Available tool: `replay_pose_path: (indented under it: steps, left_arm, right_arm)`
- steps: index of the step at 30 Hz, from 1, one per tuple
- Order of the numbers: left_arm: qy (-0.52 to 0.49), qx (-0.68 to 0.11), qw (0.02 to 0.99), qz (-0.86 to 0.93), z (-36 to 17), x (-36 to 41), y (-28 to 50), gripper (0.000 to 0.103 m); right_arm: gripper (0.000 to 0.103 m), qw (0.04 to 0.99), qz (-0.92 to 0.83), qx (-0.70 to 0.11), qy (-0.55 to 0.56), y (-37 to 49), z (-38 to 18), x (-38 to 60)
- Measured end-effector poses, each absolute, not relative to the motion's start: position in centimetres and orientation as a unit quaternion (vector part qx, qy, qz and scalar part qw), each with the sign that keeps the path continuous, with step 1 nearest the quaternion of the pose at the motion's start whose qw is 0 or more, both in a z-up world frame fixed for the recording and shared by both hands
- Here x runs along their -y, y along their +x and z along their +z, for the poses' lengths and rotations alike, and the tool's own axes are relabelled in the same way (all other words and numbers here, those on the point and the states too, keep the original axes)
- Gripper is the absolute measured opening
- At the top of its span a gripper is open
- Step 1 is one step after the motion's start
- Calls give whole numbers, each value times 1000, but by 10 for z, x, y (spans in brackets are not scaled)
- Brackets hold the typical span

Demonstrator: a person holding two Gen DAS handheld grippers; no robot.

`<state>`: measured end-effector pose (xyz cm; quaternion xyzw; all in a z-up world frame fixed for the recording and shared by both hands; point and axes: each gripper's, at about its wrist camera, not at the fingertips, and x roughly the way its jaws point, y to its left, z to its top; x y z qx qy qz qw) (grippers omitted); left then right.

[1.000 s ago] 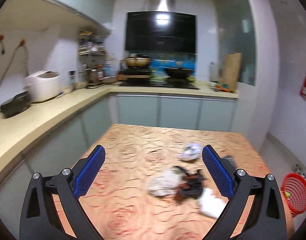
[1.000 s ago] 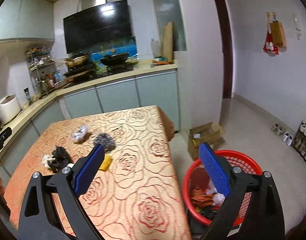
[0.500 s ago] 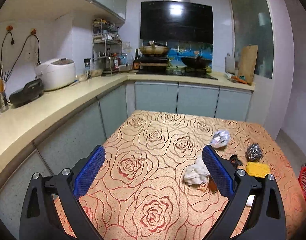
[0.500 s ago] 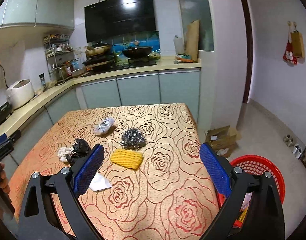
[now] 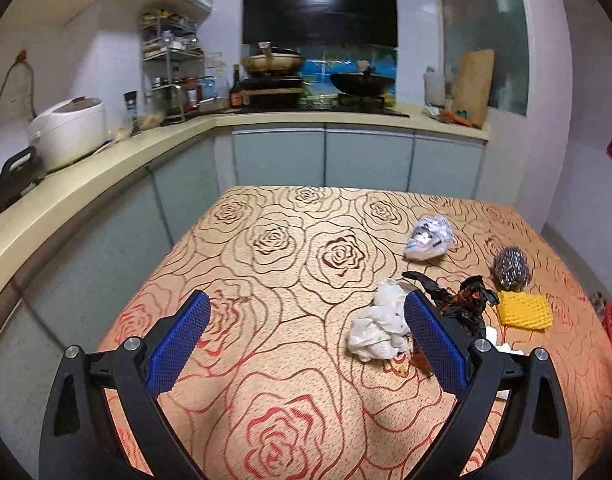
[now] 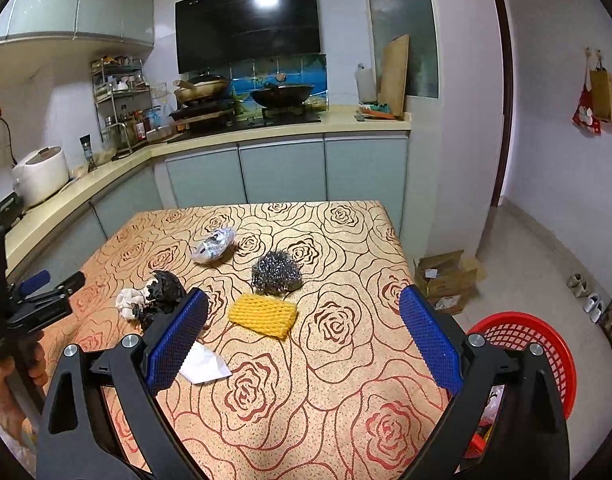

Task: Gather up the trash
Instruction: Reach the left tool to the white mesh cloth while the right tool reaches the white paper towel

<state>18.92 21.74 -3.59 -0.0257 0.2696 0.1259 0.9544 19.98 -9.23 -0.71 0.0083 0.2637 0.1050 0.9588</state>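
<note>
Left claw: my left gripper (image 5: 306, 344) is spread wide and holds nothing; it hovers over the table (image 5: 265, 272).
Right claw: my right gripper (image 6: 303, 340) is also spread wide and empty, above the table edge nearest to me.
Trash on table: white crumpled tissue (image 5: 380, 328) touches a black plastic scrap (image 5: 462, 300); a yellow foam net (image 6: 263, 314) lies just beside a steel wool ball (image 6: 275, 272); a clear crumpled wrapper (image 6: 213, 245) is further back; a flat white paper (image 6: 203, 366) is near my right gripper's left finger.
Basket: the red basket (image 6: 546, 344) stands on the floor at the right of the table, with some trash already inside.
Handling: I judge all pieces light. Tissue and foam net are soft and will squash, so I pinch across the middle. The steel wool is springy and rough, good grip. The wrapper can be slippery. The flat paper is hard to lift; I would take it by a raised edge.
Next target: probably the tissue for the left side, the foam net for the right.
</note>
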Motion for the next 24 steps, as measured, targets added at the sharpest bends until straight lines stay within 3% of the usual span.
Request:
replay_pose_path:
  steps: [12,19,24]
  left_arm:
    - [-5,-299,951,79,-56,-197,229,92]
    - [7,-327,943,60,-70,-191,245,58]
    - [9,-345,937,48,-81,-189,249,52]
  right_arm:
    - [93,958,105,-268,7,208,-11,89]
    - [93,954,115,-275,4,211,-19,80]
    - [93,947,135,-290,-13,216,-34,63]
